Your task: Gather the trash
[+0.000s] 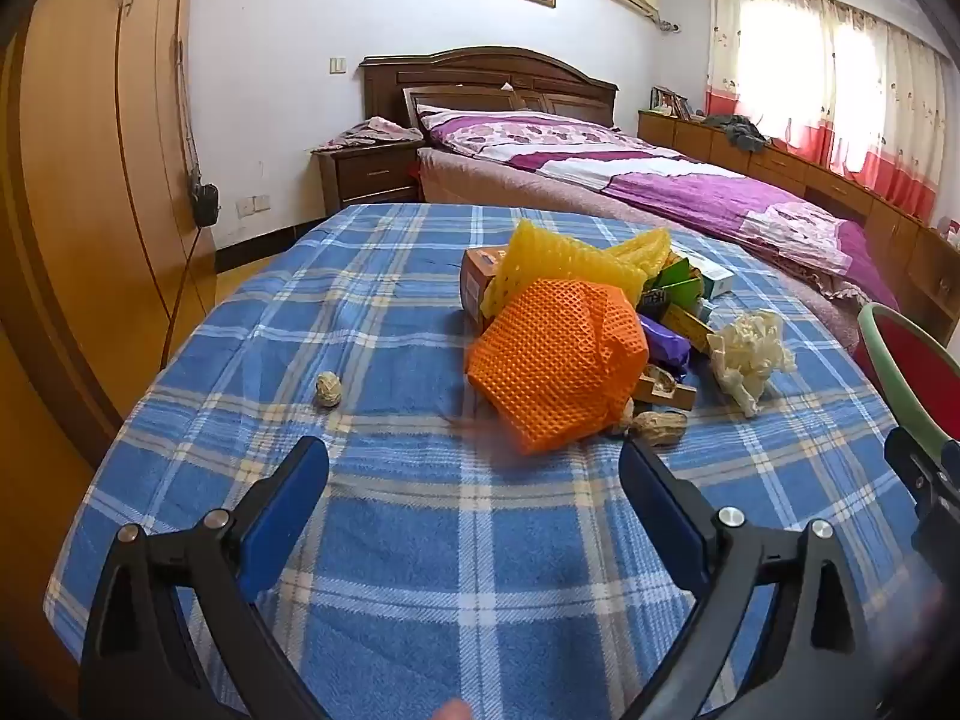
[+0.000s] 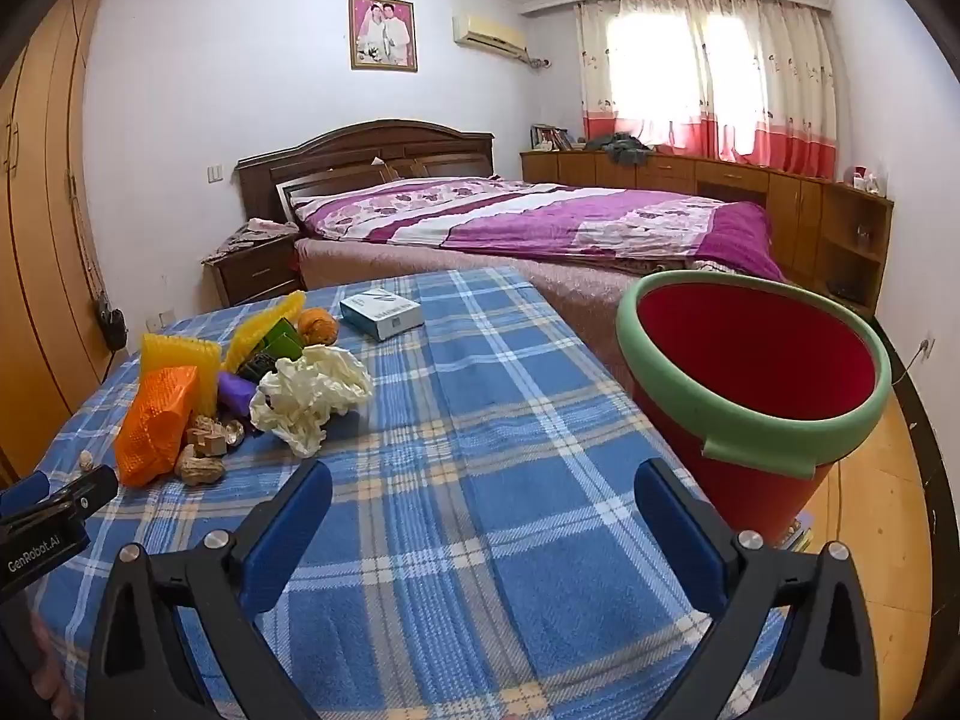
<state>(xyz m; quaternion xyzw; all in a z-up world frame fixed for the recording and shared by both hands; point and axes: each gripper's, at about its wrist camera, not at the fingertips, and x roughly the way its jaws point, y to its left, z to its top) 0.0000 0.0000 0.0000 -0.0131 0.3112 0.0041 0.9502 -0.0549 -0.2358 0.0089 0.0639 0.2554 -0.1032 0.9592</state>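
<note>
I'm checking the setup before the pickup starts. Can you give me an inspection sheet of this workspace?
Surface: blue plaid cloth covers the table.
Job's things: orange foam net, yellow foam net, crumpled paper, peanut shells, small box; red bucket beside the table, nothing seen inside.
Clutter: lone nut apart from the pile.
Grippers: left gripper and right gripper, jaws open, empty.
Cables: cord along the wardrobe.
Surroundings: bed, curtains.
</note>
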